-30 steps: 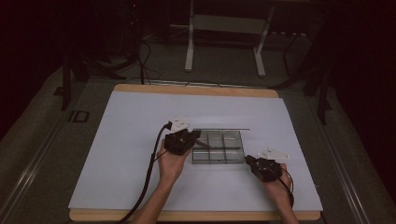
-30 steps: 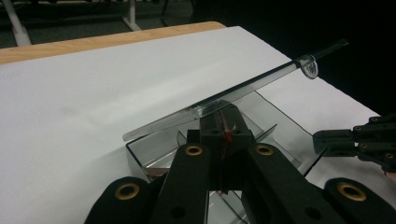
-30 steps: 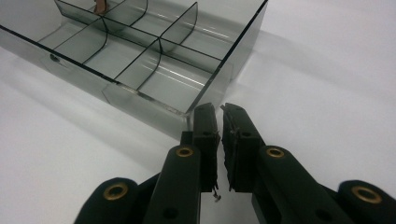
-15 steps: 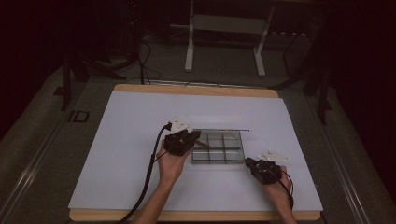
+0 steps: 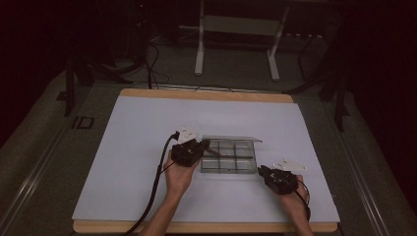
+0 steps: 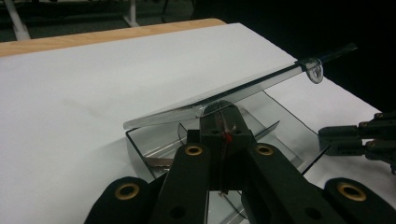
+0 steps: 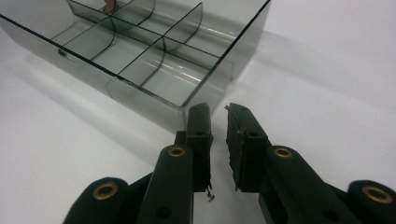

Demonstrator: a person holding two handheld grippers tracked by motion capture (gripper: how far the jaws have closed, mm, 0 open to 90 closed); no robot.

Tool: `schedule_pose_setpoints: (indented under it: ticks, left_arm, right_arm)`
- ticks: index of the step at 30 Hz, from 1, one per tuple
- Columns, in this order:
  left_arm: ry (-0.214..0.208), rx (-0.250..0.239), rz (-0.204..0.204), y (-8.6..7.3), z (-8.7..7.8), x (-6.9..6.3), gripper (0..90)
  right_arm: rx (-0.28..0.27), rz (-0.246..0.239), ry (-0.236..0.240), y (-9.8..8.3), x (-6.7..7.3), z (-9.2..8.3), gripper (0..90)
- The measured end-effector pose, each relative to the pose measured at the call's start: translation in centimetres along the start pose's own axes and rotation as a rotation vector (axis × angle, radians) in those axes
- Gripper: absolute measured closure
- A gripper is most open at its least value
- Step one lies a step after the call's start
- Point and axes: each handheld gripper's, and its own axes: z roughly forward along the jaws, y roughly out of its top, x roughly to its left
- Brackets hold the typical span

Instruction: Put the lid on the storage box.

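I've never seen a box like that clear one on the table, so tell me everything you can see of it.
The clear box is a shallow, smoky, see-through plastic tray, split by thin dividers into small compartments. It lies flat on the white table. Its lid is tilted up, partly open, with a small round tab at its far end. The left gripper is shut at the lid's edge. A small brownish item lies inside.

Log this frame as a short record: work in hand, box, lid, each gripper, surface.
work: handling a clear compartment box
box: smoky transparent, divided into compartments, on the white table cover
lid: clear lid raised, tilted over the box
left gripper: left gripper shut, tips at the box's edge under the lid; what it pinches cannot be told
right gripper: right gripper slightly apart, jaws just opening, nothing between them, beside the box corner
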Motion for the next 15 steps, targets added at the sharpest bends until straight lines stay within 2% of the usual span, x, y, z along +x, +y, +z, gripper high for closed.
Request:
schedule_pose_setpoints:
  ticks: [7,15]
  left_arm:
    - [-0.001,0.004,0.000,-0.3,-0.2,0.0,90.0]
    - [-0.004,0.003,-0.003,-0.6,-0.2,0.0,90.0]
  right_arm:
    - [-0.016,-0.007,0.006,-0.2,0.2,-0.7,78.3]
    - [-0.035,-0.042,0.030,-0.7,1.4,-1.6,89.3]
